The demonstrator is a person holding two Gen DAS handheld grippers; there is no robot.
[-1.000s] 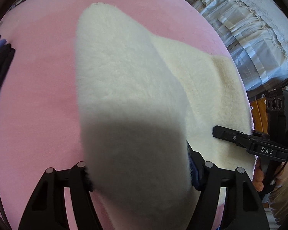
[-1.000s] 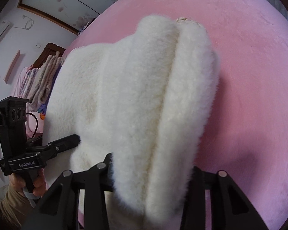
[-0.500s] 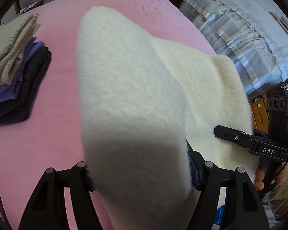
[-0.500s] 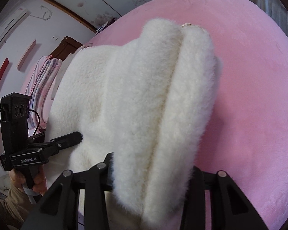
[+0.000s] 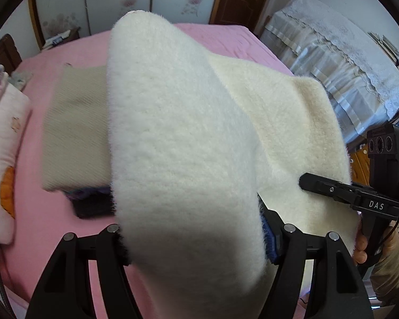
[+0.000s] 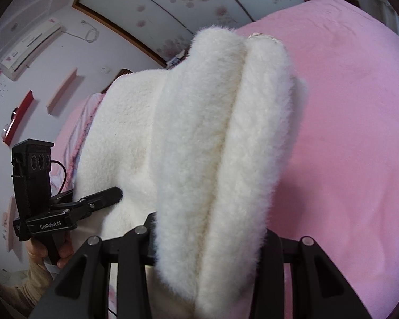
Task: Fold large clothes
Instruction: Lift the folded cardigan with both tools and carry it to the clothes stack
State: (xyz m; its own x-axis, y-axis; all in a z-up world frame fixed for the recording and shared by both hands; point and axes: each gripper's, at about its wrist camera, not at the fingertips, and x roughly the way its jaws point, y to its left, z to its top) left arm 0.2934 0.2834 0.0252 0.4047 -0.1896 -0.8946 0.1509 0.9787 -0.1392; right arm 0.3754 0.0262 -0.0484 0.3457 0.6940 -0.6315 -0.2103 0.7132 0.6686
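Since a second ago both grippers have lifted the fleece garment; the left view now reveals a folded stack on the far-left bed. The left gripper and right gripper each pinch thick, fluffy cream folds.

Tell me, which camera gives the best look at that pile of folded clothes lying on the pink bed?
The left wrist view. There the stack of folded clothes lies on the pink bed, a beige piece on top of darker ones, partly hidden behind the white fleece garment. The right wrist view shows none of it, only fleece and bed.
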